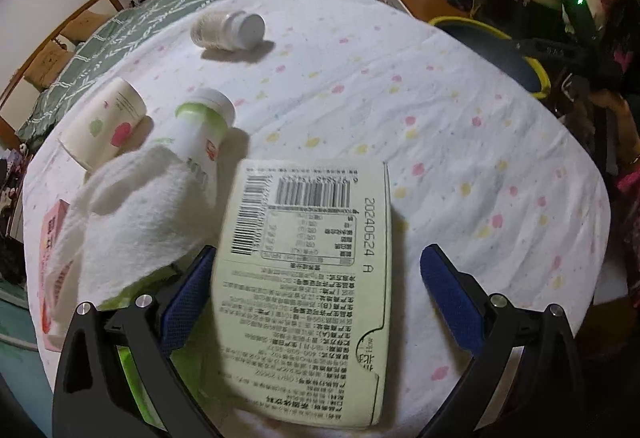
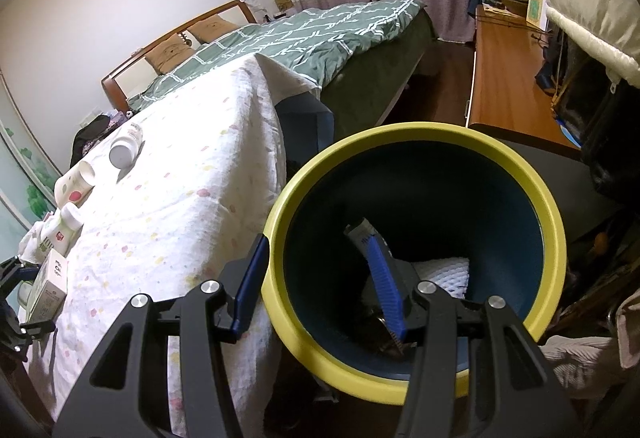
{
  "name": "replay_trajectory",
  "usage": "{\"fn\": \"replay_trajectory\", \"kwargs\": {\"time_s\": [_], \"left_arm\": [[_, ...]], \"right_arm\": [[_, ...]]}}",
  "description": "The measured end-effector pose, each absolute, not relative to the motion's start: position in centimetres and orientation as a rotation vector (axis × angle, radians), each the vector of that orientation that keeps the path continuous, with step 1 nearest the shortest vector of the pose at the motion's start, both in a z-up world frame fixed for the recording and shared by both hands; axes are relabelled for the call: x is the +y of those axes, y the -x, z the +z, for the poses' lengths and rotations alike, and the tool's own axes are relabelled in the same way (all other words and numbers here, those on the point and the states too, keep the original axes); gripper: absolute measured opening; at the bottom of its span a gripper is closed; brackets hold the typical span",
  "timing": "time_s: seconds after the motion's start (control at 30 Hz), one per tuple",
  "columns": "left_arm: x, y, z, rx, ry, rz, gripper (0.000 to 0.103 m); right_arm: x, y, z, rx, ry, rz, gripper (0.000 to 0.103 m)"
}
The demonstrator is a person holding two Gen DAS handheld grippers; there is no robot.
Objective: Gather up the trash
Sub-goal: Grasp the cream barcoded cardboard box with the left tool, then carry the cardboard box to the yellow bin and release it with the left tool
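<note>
Left tool (image 1: 316,286) stands open over the cloth-covered desk (image 1: 440,125); its left pad touches the edge of a cream carton (image 1: 304,278) lying flat, barcode up, while the right pad is well apart from it. Right tool (image 2: 320,278) grips the yellow rim of the blue bin (image 2: 552,238), 1 finger outside, 1 inside.

Trash on desk, counted: 1 carton, 1 crumpled white tissue (image 1: 128,222) overlapping 1 white-green bottle (image 1: 204,129), 1 paper cup (image 1: 108,125) on its side, 1 white-capped jar (image 1: 228,29) farther off, 1 pink packet (image 1: 50,258) partly under the tissue.

Inside bin: 1 tube-like item (image 2: 362,232), 1 white wad (image 2: 444,270).
</note>
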State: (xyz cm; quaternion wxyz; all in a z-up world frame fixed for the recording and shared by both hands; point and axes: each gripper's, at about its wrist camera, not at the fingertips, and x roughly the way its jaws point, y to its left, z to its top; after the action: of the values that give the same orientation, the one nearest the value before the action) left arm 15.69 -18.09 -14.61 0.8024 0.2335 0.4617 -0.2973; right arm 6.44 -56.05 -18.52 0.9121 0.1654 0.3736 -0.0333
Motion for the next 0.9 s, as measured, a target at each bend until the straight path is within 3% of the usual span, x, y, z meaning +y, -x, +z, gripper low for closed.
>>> {"fn": "replay_trajectory", "kwargs": {"time_s": [0.07,0.2,0.57,0.9], "left_arm": [[-18.4,-15.5,-14.7,0.987,-0.512,-0.633,0.096],[-18.6,-15.2,-14.4,0.998,-0.477,-0.654,0.072],[-23.2,-12.5,-12.3,0.94,-0.471,-0.779,0.071],[-34.1,-13.0,-9.3,0.86,-0.508,-0.912,0.071]], "right_arm": [[-56.2,-6.3,-18.5,0.768,-0.345,-0.072,0.049],[-56.3,-5.7,-18.5,0.761,-0.358,-0.071,0.049],[-56.4,-0.9,-15.9,0.677,-0.371,-0.135,0.049],[-57.2,6.1,-14.0,0.642,-0.329,-0.311,0.049]]}}
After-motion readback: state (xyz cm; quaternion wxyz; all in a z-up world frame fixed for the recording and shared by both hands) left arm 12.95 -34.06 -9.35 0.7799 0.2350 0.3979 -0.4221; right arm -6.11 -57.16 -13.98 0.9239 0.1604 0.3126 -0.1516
